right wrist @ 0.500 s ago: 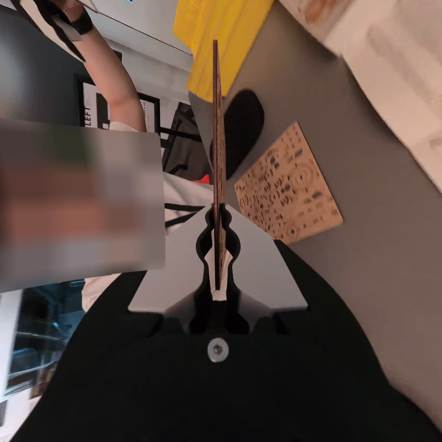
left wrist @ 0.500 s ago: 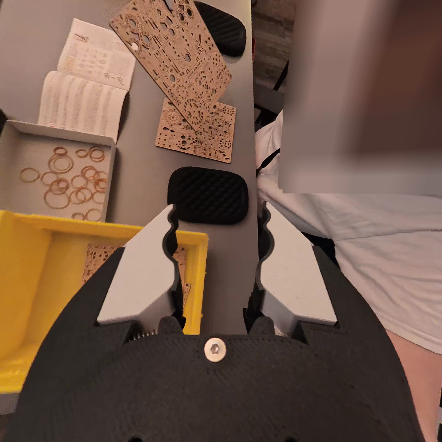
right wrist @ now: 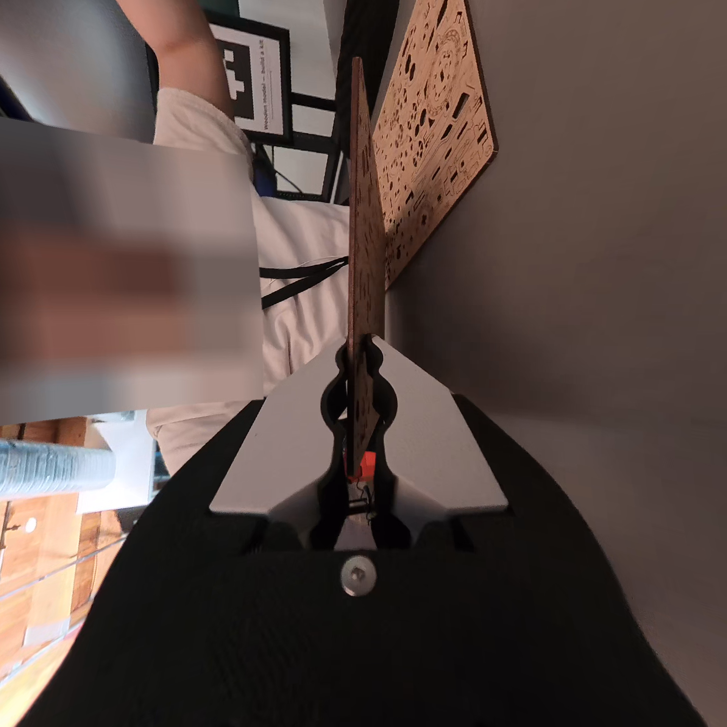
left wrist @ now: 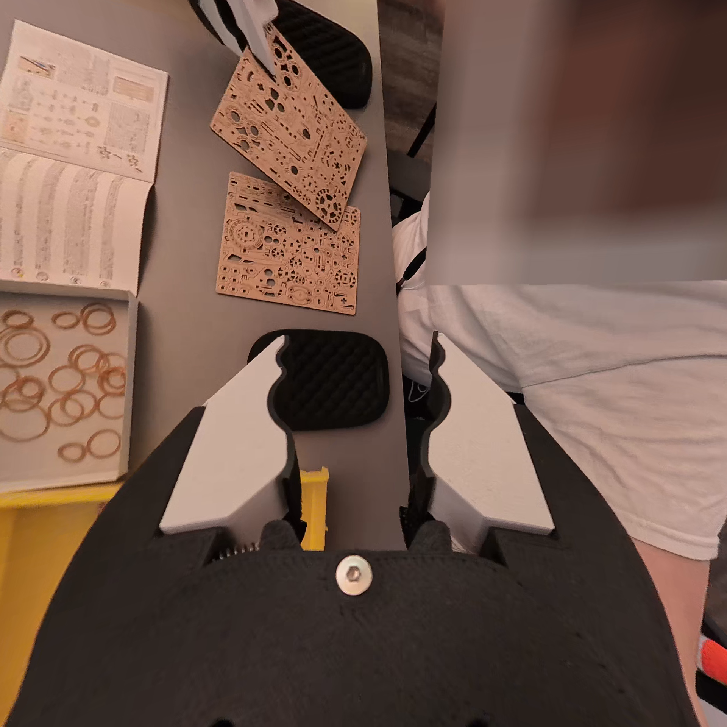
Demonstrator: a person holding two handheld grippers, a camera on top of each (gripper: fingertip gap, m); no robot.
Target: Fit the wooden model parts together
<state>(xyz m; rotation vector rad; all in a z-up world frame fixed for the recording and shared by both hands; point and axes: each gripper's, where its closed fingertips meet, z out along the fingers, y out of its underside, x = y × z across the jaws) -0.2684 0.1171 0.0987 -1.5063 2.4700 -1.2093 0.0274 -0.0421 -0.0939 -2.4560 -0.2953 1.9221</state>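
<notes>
My left gripper (left wrist: pixel 358 350) is open and empty above a black ribbed pad (left wrist: pixel 334 381) near the table's right edge. A flat wooden parts sheet (left wrist: pixel 289 244) lies on the grey table (left wrist: pixel 189 314) just beyond the pad. My right gripper (right wrist: pixel 360 342) is shut on a second wooden parts sheet (right wrist: pixel 364 236), seen edge-on. In the left wrist view the right gripper (left wrist: pixel 263 59) holds that sheet (left wrist: pixel 291 130) by its far end, with the near corner overlapping the flat sheet. The flat sheet also shows in the right wrist view (right wrist: pixel 432 130).
An open instruction booklet (left wrist: pixel 74 157) lies far left. A white box (left wrist: pixel 131 393) holds several rubber rings. A yellow bin (left wrist: pixel 39 550) sits at the near left. A second black pad (left wrist: pixel 334 59) lies beyond the sheets. A person in a white shirt (left wrist: pixel 550 393) stands beside the table edge. Across from one pair of fingers to the other is roughly 40 cm.
My left gripper has moved forward over the table, so the yellow bin slid toward the bottom of its view. My right gripper has turned and moved with its sheet, and now shows in the left view.
</notes>
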